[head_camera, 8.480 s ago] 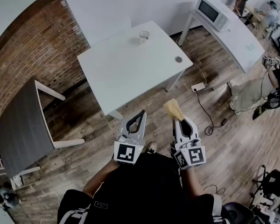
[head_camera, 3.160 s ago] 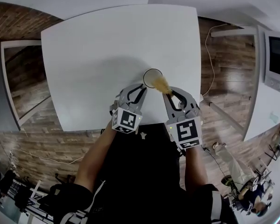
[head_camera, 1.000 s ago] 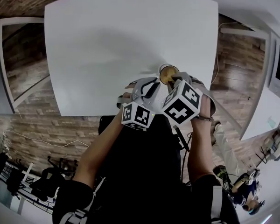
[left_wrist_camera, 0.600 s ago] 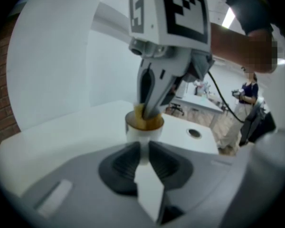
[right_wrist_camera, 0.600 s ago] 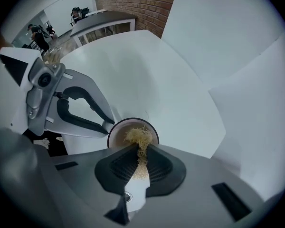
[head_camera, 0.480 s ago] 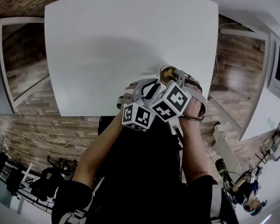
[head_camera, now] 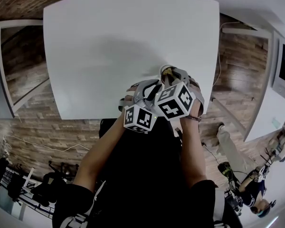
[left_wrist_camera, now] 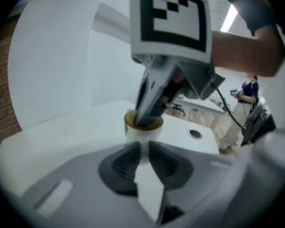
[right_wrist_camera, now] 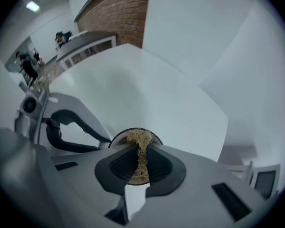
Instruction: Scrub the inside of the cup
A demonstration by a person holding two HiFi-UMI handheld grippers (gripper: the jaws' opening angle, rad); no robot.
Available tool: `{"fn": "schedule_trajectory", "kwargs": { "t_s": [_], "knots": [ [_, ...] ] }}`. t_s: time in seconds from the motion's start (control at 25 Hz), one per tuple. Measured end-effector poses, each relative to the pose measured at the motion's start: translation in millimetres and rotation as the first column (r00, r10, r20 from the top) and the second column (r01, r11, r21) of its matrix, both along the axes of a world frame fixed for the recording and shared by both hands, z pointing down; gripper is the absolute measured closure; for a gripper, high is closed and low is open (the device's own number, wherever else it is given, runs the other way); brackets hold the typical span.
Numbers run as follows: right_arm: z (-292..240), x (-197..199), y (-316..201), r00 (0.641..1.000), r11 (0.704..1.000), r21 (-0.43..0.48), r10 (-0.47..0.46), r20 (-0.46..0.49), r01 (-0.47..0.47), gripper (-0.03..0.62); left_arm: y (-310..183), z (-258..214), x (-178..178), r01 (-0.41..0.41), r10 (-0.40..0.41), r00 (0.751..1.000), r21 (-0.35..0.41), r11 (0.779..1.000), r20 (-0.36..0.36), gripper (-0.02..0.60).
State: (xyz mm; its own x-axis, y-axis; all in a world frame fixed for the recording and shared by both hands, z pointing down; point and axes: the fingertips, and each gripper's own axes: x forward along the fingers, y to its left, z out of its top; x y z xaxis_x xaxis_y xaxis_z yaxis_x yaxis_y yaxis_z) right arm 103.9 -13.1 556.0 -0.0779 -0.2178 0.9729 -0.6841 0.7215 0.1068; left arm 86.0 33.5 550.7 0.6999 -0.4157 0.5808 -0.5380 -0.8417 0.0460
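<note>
Yellow fibrous scrubber [right_wrist_camera: 139, 139] is being clenched by the right hand-held gripper [right_wrist_camera: 141, 158] and is dipping into the round clear cup [left_wrist_camera: 143, 131], which the left hand-held gripper [left_wrist_camera: 143, 151] is grasping on the smooth white bench [head_camera: 109, 56].

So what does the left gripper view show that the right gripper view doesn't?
Only the left gripper view: the cup from the side, clamped between the jaws of the left gripper. The right gripper reaches into it from above, under its marker cube. There is also a round hole in the white table.
Only the right gripper view: the straw-coloured scrubber pinched in the right gripper's jaws, seen from above at the cup's mouth.
Both: the cup, the white table and the other gripper.
</note>
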Motion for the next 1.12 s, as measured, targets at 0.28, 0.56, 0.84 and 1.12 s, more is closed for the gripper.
{"fn": "schedule_trajectory", "kwargs": {
  "t_s": [0.28, 0.56, 0.84, 1.12],
  "knots": [
    [-52.0, 14.1, -7.4, 0.918, 0.931, 0.145, 0.287, 0.273, -0.334, 0.565, -2.4, -0.2, 1.4, 0.050, -0.050, 0.999, -0.022, 0.998, -0.010, 0.522],
    [-31.7, 7.9, -12.3, 0.952, 0.944, 0.175, 0.249, 0.176, -0.279, 0.565, -2.2, 0.3, 1.8, 0.047, -0.047, 0.999, -0.024, 0.999, -0.013, 0.522],
    [-7.3, -0.1, -10.8, 0.976, 0.973, 0.104, 0.194, 0.102, -0.205, 0.565, -2.8, 0.7, 1.4, 0.051, -0.051, 0.999, -0.019, 0.999, -0.007, 0.522],
    [9.3, -1.3, -9.7, 0.990, 0.990, 0.007, 0.137, 0.034, -0.138, 0.565, -3.0, 0.4, 3.8, 0.055, -0.055, 0.998, -0.011, 0.998, -0.001, 0.522]
  ]
}}
